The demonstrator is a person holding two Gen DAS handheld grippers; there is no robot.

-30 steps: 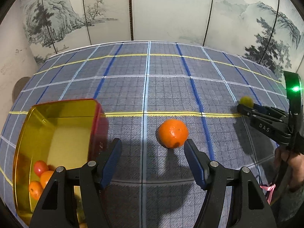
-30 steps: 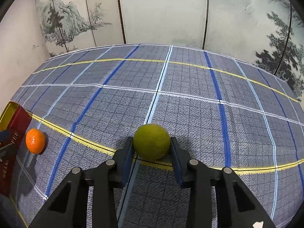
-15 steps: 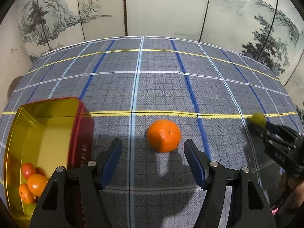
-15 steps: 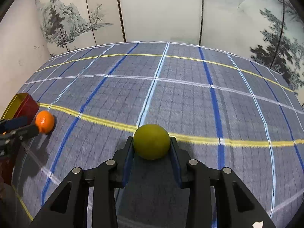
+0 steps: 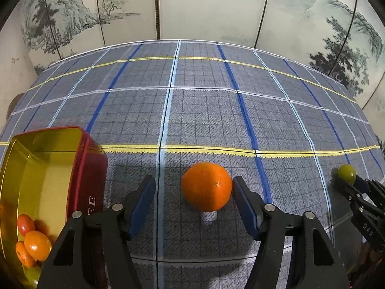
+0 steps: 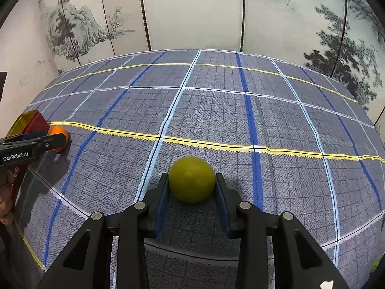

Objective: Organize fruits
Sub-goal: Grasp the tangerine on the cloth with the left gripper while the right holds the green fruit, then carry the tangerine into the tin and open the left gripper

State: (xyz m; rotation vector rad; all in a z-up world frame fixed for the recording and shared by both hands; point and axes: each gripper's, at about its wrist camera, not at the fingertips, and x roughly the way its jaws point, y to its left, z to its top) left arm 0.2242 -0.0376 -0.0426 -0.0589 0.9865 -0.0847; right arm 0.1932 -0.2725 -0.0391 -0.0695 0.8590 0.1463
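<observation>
An orange (image 5: pixel 207 186) lies on the checked tablecloth between the pads of my left gripper (image 5: pixel 193 181). Its jaws are closing: the right pad touches the fruit, the left pad stands clear of it. A red tin (image 5: pixel 79 159) with a gold inside sits to the left and holds several small fruits (image 5: pixel 36 240). My right gripper (image 6: pixel 191 180) is shut on a green round fruit (image 6: pixel 191 179), held just above the cloth. The left wrist view shows that green fruit (image 5: pixel 346 172) at the far right. In the right wrist view the orange (image 6: pixel 57 137) and the tin (image 6: pixel 28 120) sit at the far left.
The blue-grey tablecloth (image 5: pixel 192 110) with yellow, blue and white lines covers the whole table. A folding screen (image 5: pixel 204 7) painted with ink landscapes stands close behind the far edge. A person's hand (image 6: pixel 6 207) shows at the left edge of the right wrist view.
My left gripper has come forward and down over the orange, and its jaws have narrowed around it. The right gripper has drawn back from the yellow line with the green fruit.
</observation>
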